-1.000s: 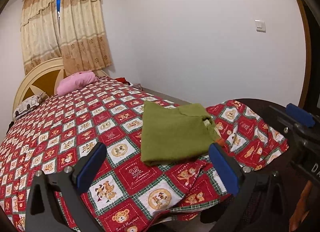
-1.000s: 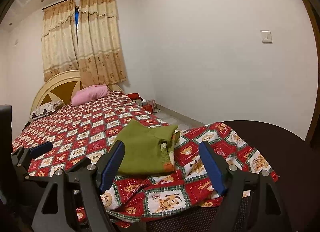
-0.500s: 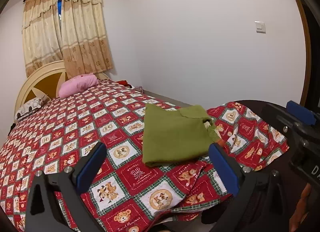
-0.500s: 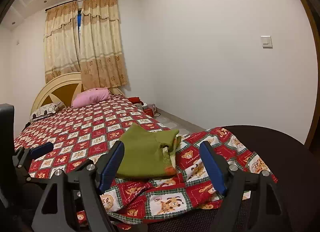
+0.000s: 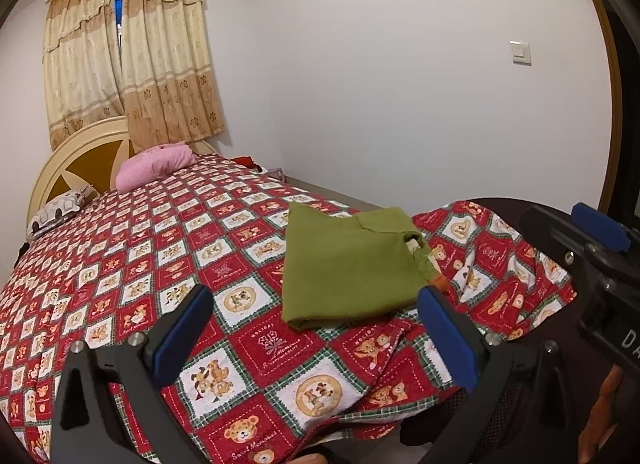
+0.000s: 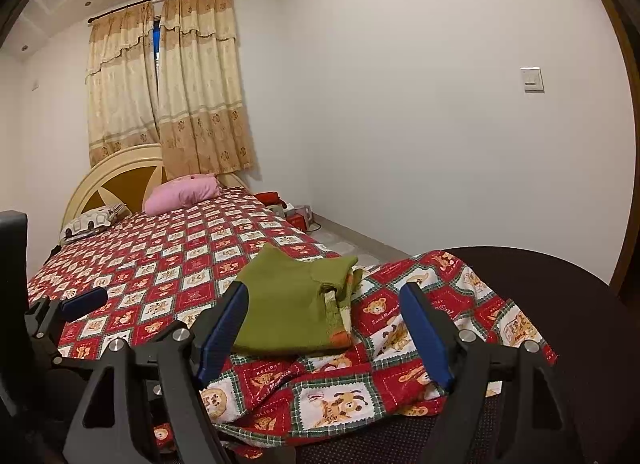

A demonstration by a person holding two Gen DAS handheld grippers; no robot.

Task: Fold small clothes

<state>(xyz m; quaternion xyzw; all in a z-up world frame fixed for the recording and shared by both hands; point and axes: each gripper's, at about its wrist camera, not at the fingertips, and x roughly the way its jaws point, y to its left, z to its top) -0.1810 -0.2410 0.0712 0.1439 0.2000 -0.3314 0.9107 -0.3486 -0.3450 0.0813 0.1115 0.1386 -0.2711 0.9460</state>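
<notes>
A folded olive-green garment [image 5: 348, 264] lies flat on the red patterned bedspread [image 5: 168, 248] near the bed's foot corner; it also shows in the right wrist view [image 6: 292, 304]. My left gripper [image 5: 316, 328] is open and empty, held back from the garment's near edge. My right gripper [image 6: 324, 328] is open and empty, also short of the garment. The right gripper shows at the right edge of the left wrist view [image 5: 600, 232]. The left gripper's fingertip [image 6: 84, 300] shows at the left in the right wrist view.
A pink pillow [image 5: 156, 164] and a patterned pillow [image 5: 60, 208] lie at the headboard. A dark round surface [image 6: 560, 296] sits under the bedspread's corner at right. A white wall runs along the right; small items [image 6: 296, 212] sit on the floor by it.
Both grippers have drawn back and tilted up slightly, so the garment sits a little lower and farther in both views. The garment has not moved. Both stay open.
</notes>
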